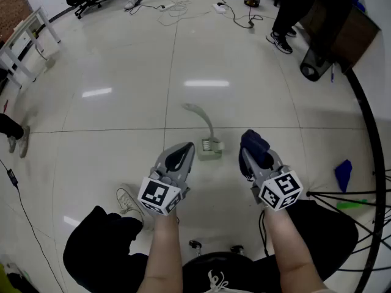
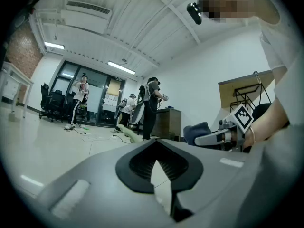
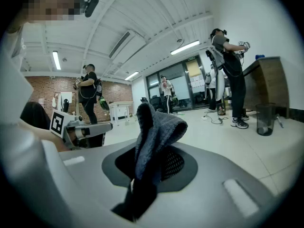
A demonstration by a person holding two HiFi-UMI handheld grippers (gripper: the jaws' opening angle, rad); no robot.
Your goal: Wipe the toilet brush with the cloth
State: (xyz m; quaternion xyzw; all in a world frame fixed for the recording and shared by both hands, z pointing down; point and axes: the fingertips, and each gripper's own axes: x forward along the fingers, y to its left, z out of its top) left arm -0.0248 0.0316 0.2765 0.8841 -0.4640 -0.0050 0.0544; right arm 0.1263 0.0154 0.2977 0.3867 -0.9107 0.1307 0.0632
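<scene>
Right now my left claw (image 1: pixel 181 153) is pinched together at the tips with nothing between them; only a thin sliver of floor shows behind the pads (image 2: pixel 142 161). My right claw (image 1: pixel 250 152) is clamped on the dark blue cloth (image 3: pixel 154 132), which stands up in a bunched fold above the jaws and pokes out past their front. The toilet brush (image 1: pixel 206 127) stands upright in its pale holder (image 1: pixel 211 149) on the tiled floor (image 1: pixel 122 121), just ahead of both claws and between them. It is nearer the left claw's tip, a little to that claw's right, and off to the left of the cloth. Neither claw touches the brush, and the cloth is clear of it too.
</scene>
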